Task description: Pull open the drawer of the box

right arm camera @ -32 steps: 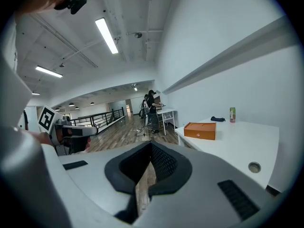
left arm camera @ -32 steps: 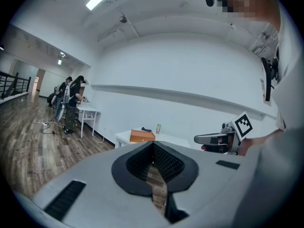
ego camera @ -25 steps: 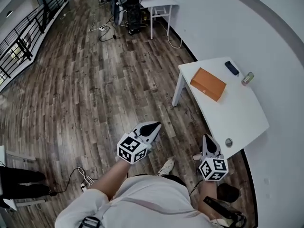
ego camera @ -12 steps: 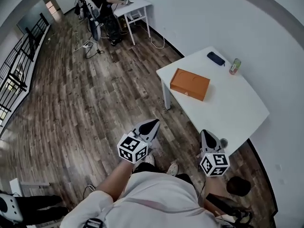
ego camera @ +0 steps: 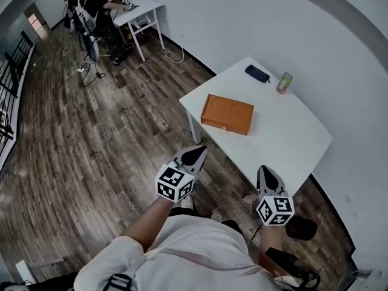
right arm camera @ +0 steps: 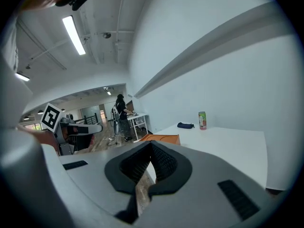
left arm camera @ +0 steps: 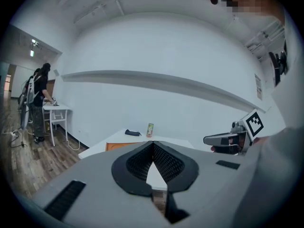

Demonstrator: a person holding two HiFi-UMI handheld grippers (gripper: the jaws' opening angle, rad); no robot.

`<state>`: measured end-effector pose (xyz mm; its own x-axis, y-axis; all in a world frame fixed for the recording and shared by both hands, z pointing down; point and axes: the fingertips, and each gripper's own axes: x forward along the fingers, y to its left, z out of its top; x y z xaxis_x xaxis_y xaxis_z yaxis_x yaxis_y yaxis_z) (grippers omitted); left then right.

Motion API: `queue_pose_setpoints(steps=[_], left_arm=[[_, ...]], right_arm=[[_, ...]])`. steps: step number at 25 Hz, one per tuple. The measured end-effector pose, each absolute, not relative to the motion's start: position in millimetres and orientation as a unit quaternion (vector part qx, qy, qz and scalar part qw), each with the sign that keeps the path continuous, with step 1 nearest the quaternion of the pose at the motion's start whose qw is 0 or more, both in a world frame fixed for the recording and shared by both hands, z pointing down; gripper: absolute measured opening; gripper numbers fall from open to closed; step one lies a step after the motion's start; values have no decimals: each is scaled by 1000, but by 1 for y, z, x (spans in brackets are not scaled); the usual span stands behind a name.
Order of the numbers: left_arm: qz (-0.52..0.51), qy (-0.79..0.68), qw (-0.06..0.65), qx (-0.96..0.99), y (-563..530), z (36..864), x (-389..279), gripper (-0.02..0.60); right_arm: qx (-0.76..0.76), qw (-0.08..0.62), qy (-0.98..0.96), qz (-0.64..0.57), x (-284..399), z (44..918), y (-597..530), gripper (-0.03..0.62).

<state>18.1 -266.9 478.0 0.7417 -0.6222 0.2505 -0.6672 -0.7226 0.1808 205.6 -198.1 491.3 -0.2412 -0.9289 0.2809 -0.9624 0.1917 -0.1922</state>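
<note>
A flat orange box [ego camera: 227, 115] lies on the near left part of a white table [ego camera: 285, 135], with a small knob on its side that faces me. Both grippers hang in the air short of the table, apart from the box. My left gripper [ego camera: 197, 152] is shut and empty, pointing at the table's near corner. My right gripper [ego camera: 267, 170] is also shut and empty, over the floor by the table's near edge. The box [left arm camera: 118, 146] shows just past the left gripper [left arm camera: 153, 143]. In the right gripper view the box [right arm camera: 164, 137] lies beyond the right gripper [right arm camera: 151, 144].
A dark case [ego camera: 257, 73] and a drink can [ego camera: 283, 82] stand at the table's far end near the white wall. A second white table [ego camera: 136, 8] with people [ego camera: 91, 5] is far back left. Cables [ego camera: 85, 71] lie on the wood floor; a railing [ego camera: 9, 83] runs at left.
The table and orange box have come nearer and shifted left in the head view as I walked toward them. Both grippers stay shut and held out in front.
</note>
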Motion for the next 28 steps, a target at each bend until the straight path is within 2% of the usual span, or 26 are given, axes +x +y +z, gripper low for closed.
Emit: queue_pose_setpoints(steps=[11, 23, 28], left_arm=[[116, -310, 139, 933, -343, 515, -14, 12], [161, -314, 176, 919, -370, 569, 33, 14], [184, -310, 185, 914, -387, 597, 65, 80]], right_arm=[[651, 87, -738, 154, 167, 503, -267, -2], [630, 131, -742, 188, 185, 537, -263, -2], [629, 139, -734, 213, 196, 557, -252, -2]])
